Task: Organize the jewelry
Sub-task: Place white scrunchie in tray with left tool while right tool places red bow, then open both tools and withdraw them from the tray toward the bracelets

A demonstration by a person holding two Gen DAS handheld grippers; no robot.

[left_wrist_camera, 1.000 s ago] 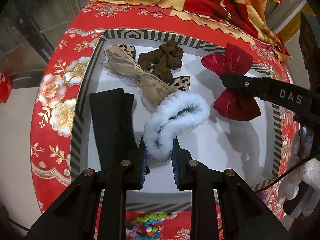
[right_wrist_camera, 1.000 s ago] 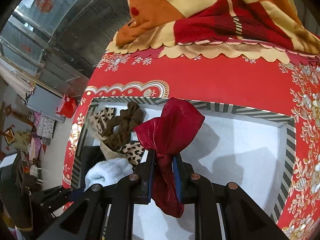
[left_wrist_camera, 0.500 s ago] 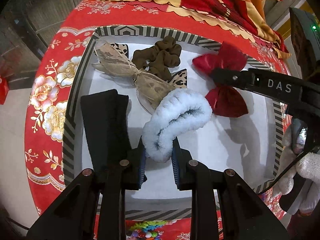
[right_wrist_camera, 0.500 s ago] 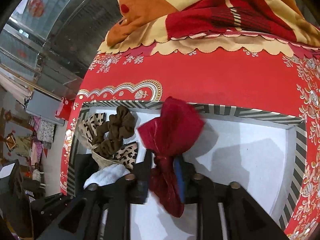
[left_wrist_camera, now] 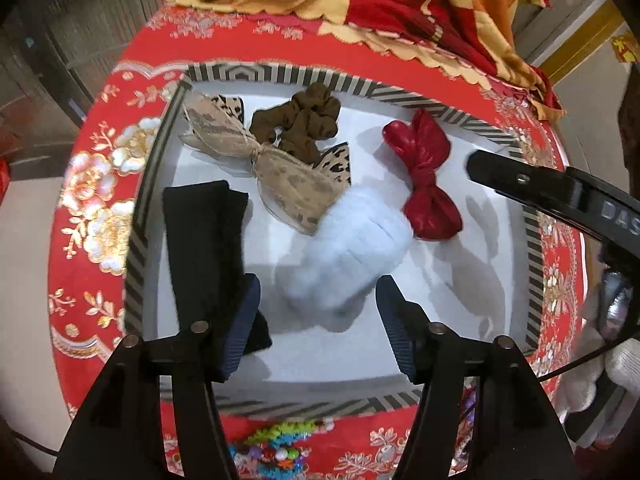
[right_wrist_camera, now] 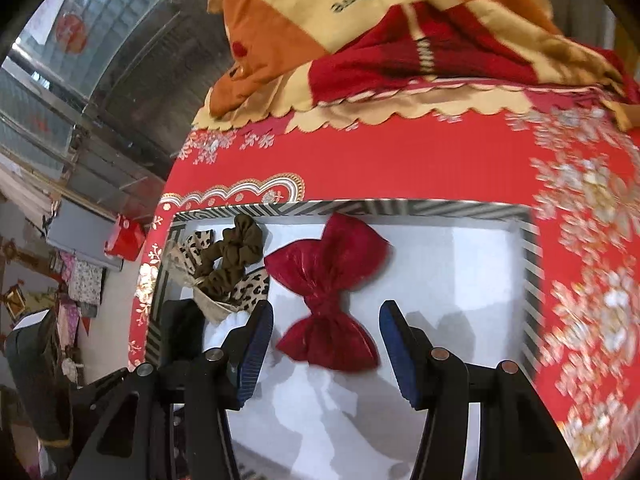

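A white tray with a striped rim (left_wrist_camera: 400,96) (right_wrist_camera: 440,208) holds the hair pieces. A fluffy white scrunchie (left_wrist_camera: 348,248) lies in it between the open fingers of my left gripper (left_wrist_camera: 318,320). A red bow (right_wrist_camera: 328,292) (left_wrist_camera: 424,176) lies flat in the tray just ahead of my open right gripper (right_wrist_camera: 326,344). A brown scrunchie (left_wrist_camera: 300,120) (right_wrist_camera: 232,256), a leopard-print bow (left_wrist_camera: 280,168) and a black band (left_wrist_camera: 208,236) lie at the left side of the tray. The right gripper's body (left_wrist_camera: 560,196) shows at the right of the left wrist view.
The tray sits on a round table with a red flowered cloth (left_wrist_camera: 92,184) (right_wrist_camera: 440,160). A folded orange and red blanket (right_wrist_camera: 400,32) lies behind the tray. Coloured beads (left_wrist_camera: 276,448) lie on the cloth in front of it.
Both grippers have opened. The left let go of the white scrunchie and the right let go of the red bow; both pieces now lie in the tray.
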